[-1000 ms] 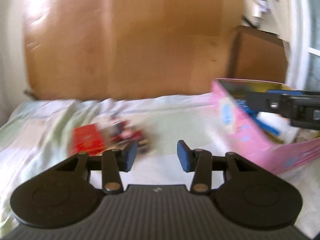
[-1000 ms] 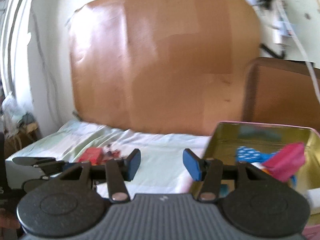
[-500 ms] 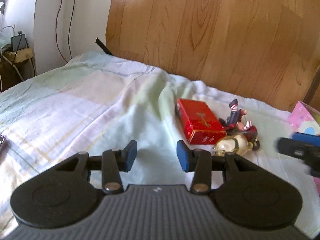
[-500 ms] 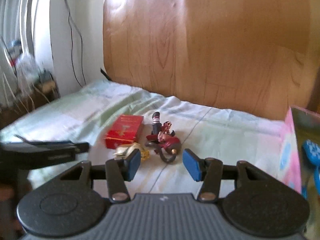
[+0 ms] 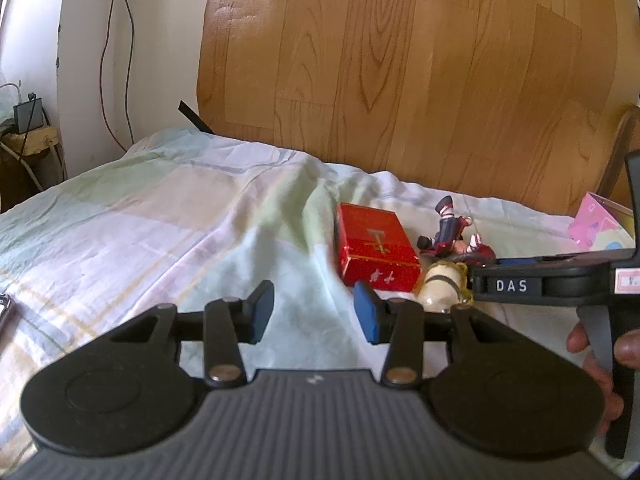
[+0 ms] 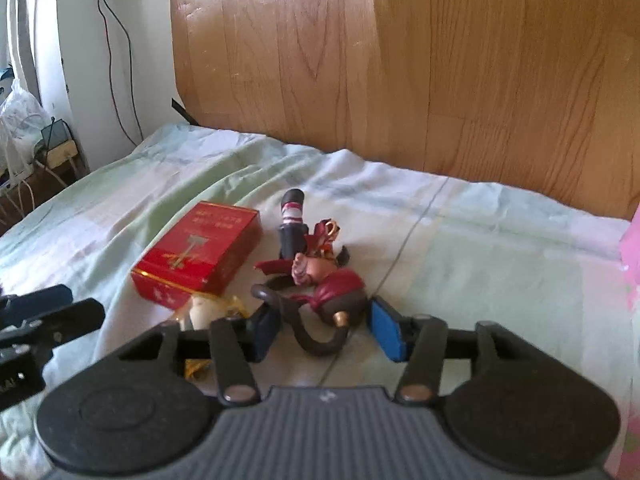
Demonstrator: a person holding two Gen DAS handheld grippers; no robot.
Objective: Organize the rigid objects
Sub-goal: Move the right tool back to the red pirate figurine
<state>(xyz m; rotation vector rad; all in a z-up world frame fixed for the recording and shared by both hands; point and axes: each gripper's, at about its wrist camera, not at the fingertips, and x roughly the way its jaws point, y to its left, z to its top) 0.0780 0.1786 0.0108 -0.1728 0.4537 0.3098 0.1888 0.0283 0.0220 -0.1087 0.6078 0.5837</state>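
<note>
Bed (image 5: 168, 216) under pale green-and-white checked sheet, wood-grain panel (image 5: 420, 72) behind as headboard, white wall with dangling cable (image 5: 120, 60) to left, small grey box (image 5: 28, 114) on stand in far left corner

Red box (image 5: 374, 250) flat on sheet, gold print on lid, right of centre in left wrist view; same red box (image 6: 198, 254) left of centre in right wrist view

Figurine (image 6: 316, 272) in dark red, lying on its side just right of red box, striped leg up toward headboard, curved dark tail or hook toward camera; touching box or not, cannot tell

Cream-and-gold round item (image 5: 442, 286) just in front of box corner, beside figurine, partly hidden behind tongs in both views; kind not clear

Pink box (image 5: 600, 228) at far right edge, near headboard, well apart from red box; only a corner visible

Left tongs (image 5: 314, 312) spread partway, blue pads apart, nothing between, over bare sheet just short of red box

Right tongs (image 6: 324, 330) spread partway, not pinching; figurine's dark curved part seen in gap between pads, pads not pressing on it as far as visible

Right tongs also seen from side in left wrist view, black bar marked DAS reaching in from right over figurine; hand (image 5: 600, 356) on its handle at right edge

Dark object edge (image 5: 5, 312) at far left on sheet, unidentifiable
</note>
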